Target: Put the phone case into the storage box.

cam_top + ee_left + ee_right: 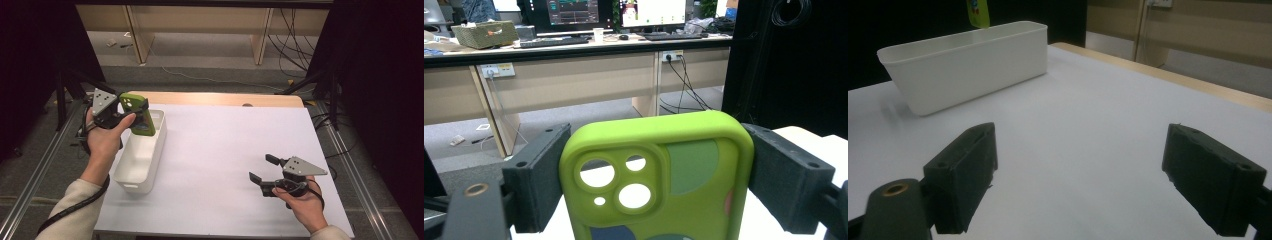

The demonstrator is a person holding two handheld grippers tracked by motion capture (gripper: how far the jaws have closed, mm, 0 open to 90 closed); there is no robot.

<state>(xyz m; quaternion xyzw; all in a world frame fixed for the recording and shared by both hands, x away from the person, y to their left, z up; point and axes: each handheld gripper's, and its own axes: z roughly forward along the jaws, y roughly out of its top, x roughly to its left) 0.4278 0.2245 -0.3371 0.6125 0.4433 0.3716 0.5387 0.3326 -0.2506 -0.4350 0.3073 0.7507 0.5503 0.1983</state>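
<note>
**Mira:** Phone case [138, 116], the green one, where is it at this moment?

**Tomas:** It is in the left tongs [131, 114], gripped by its two long sides. In the left gripper view the pads [538, 182] press on both edges of the case, and the end with the camera holes points away from the hand. It hangs in the air over the far end of the white bin [145, 167], not touching the bin as far as I can see.

**Mira:** And how does the bin lie under it?

**Tomas:** The bin is long and narrow. Its long axis runs from the near edge of the bench [225, 150] toward the far edge, along the left side. The case stands nearly upright in the high view. So the relation that counts is simple: the bin is directly below the case, and I judge the way to go is down.

**Mira:** Must the case turn first?

**Tomas:** I think a little, perhaps. If its long side follows the long axis of the bin, it will go in without catching the rim. Across the bin it could be tight, but I cannot tell for certain.

**Mira:** What about the other hand?

**Tomas:** The right tongs [261, 170] are wide, with nothing between them. They rest low near the right front of the bench, well apart from the bin. The left hand is the nearer one, clearly.
</note>
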